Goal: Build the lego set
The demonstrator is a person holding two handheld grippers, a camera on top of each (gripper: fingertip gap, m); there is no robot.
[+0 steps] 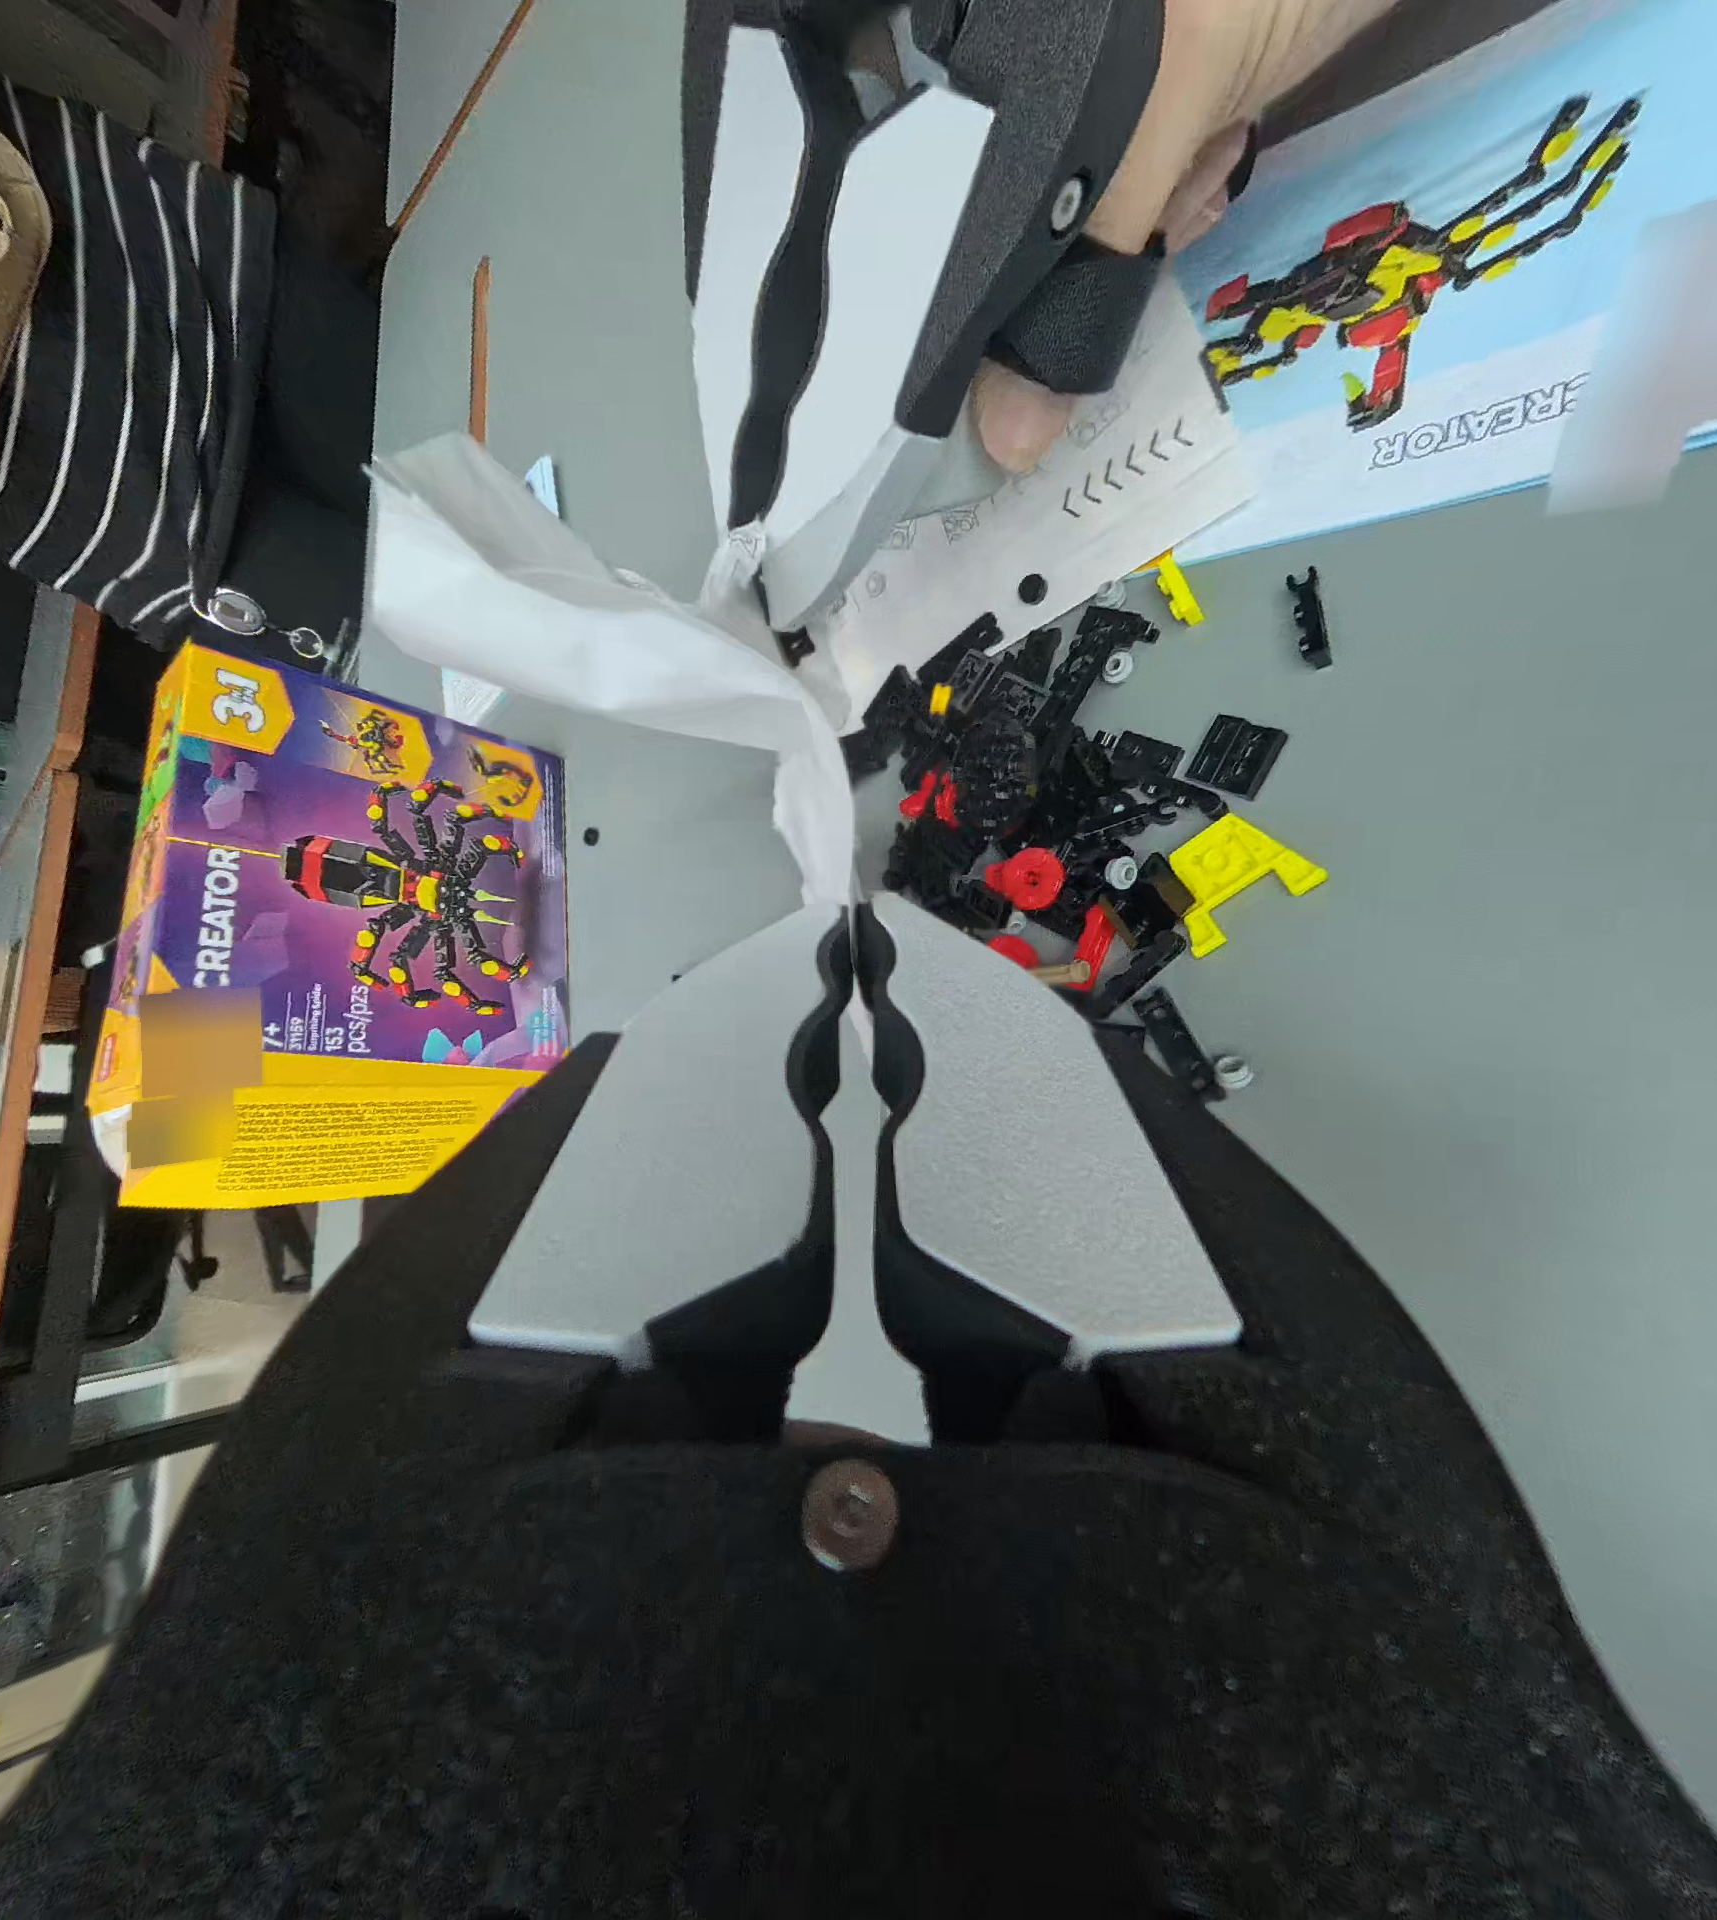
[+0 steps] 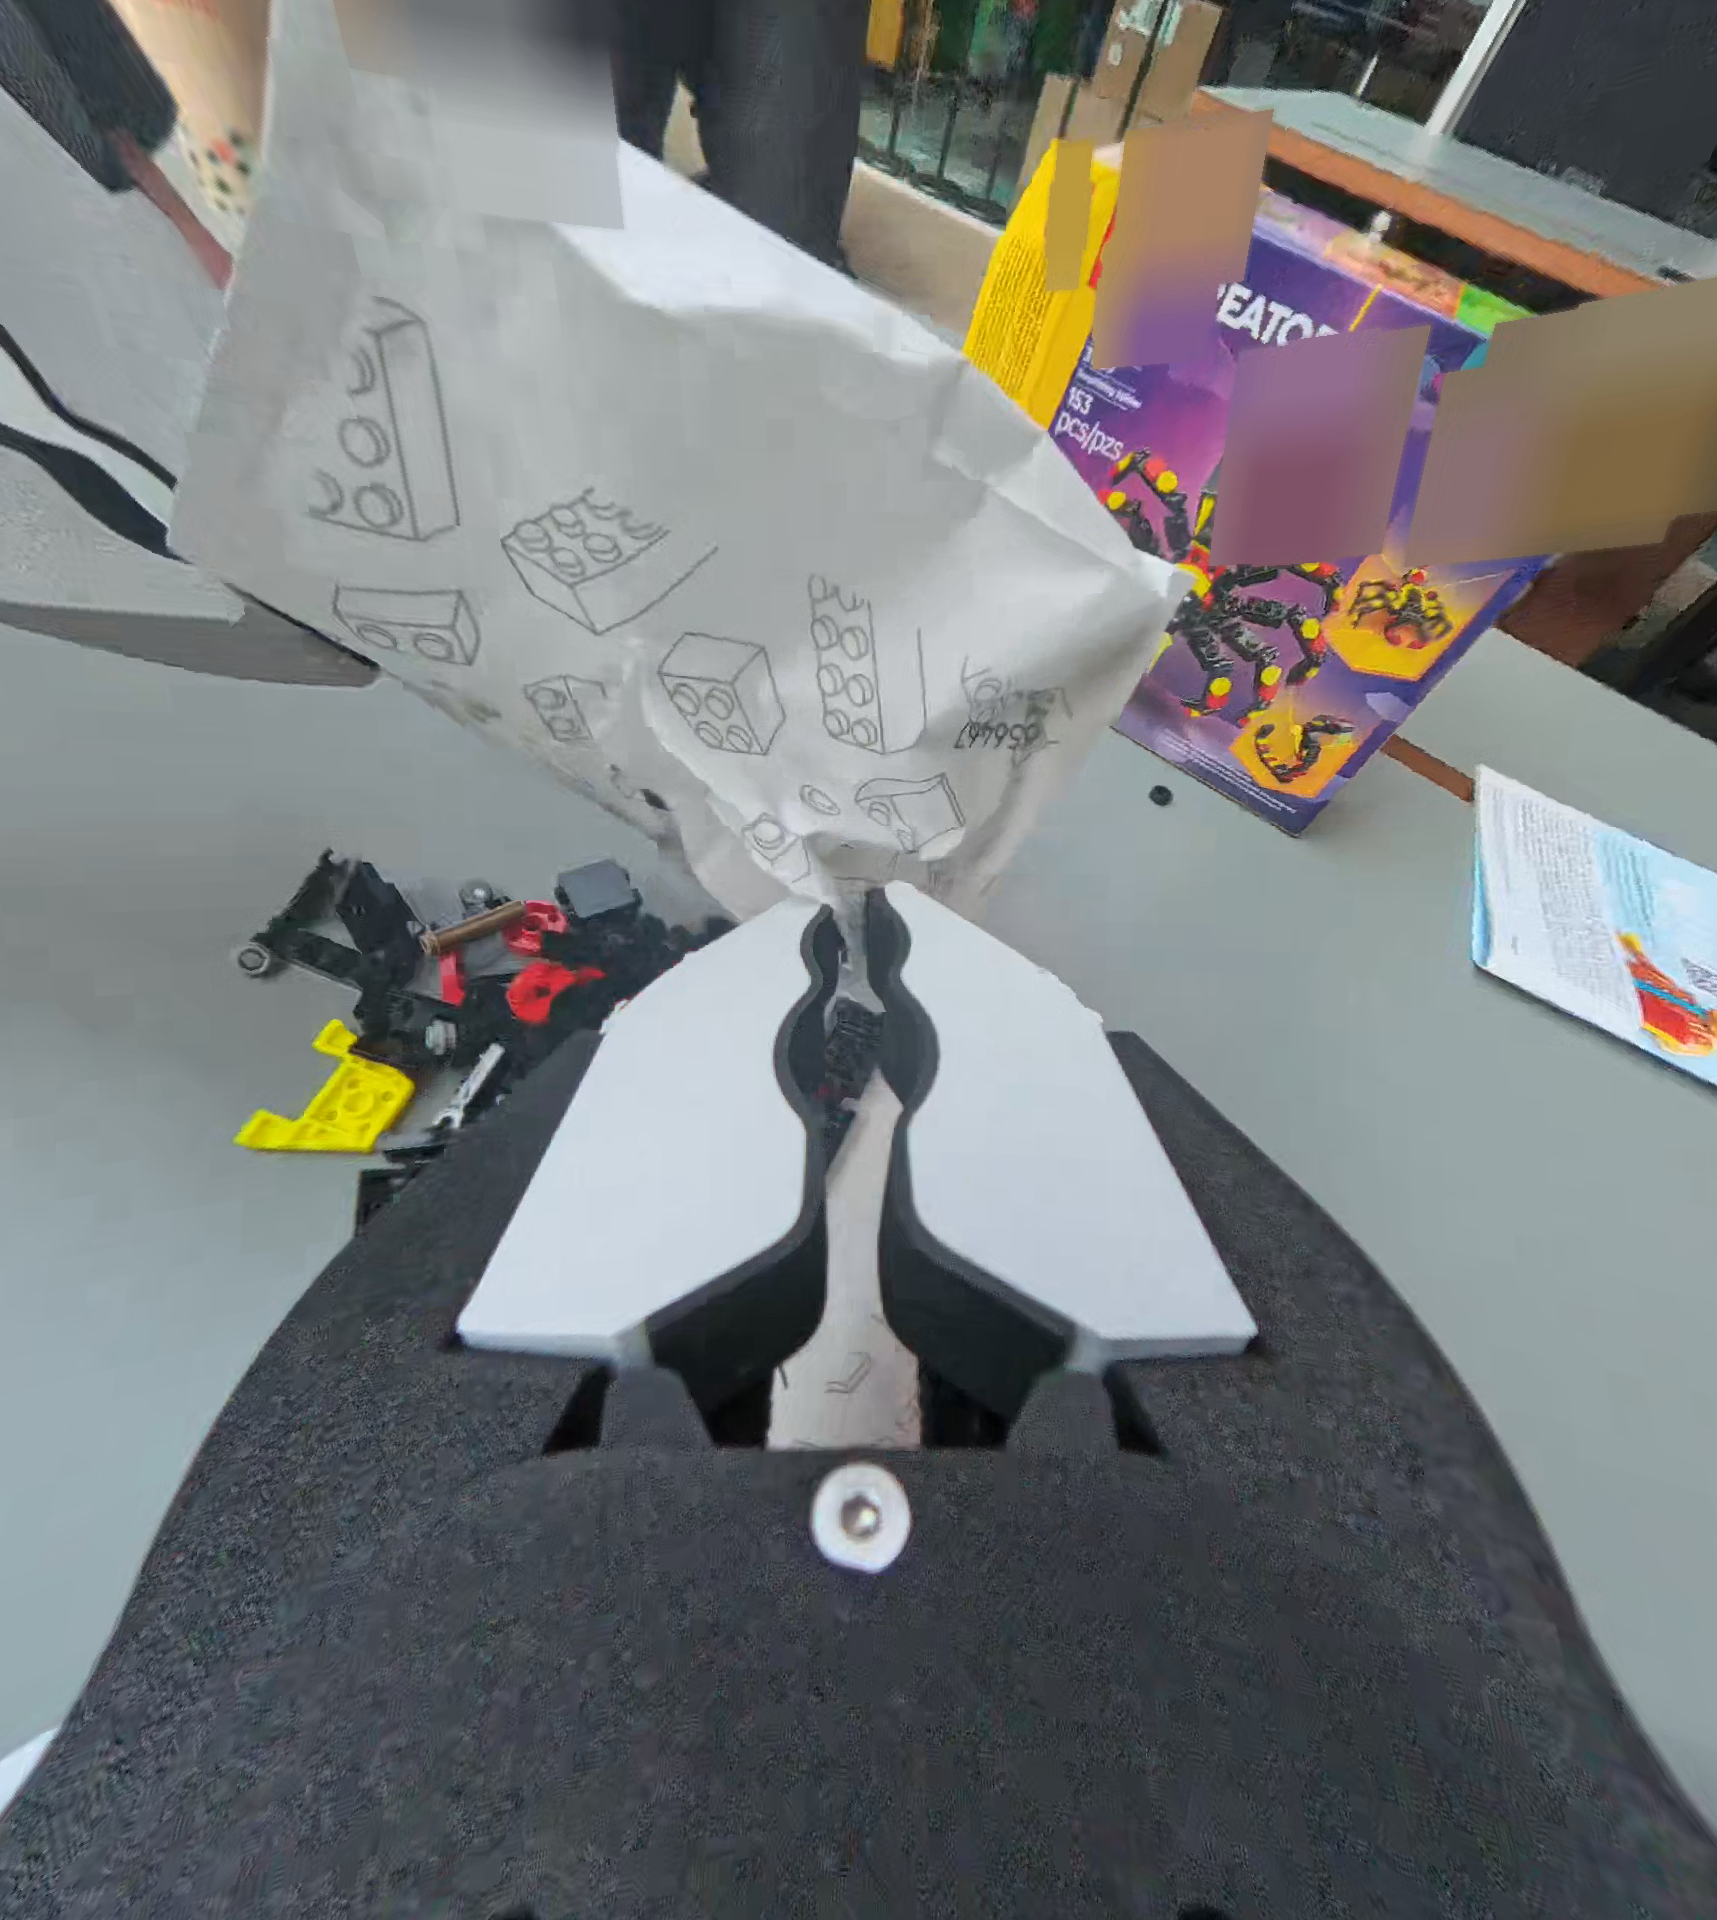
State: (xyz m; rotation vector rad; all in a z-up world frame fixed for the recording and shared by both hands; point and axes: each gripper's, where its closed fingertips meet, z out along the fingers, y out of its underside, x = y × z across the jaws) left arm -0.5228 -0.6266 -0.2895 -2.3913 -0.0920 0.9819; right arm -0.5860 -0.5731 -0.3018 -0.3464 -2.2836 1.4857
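A crumpled white paper bag printed with brick drawings hangs above the grey table, held between both grippers. My left gripper is shut on one corner of it. My right gripper is shut on another part of the bag. The right gripper, with a hand on it, shows in the left wrist view; the left gripper shows in the right wrist view. A pile of black, red and yellow lego pieces lies on the table under the bag and also shows in the right wrist view.
The purple and yellow set box stands by the table's edge. A blue instruction booklet lies beyond the pile. A leaflet lies at the right. A small black round piece lies alone. Striped cloth lies off the table. My hands' fingertips stand some 9 cm from each other.
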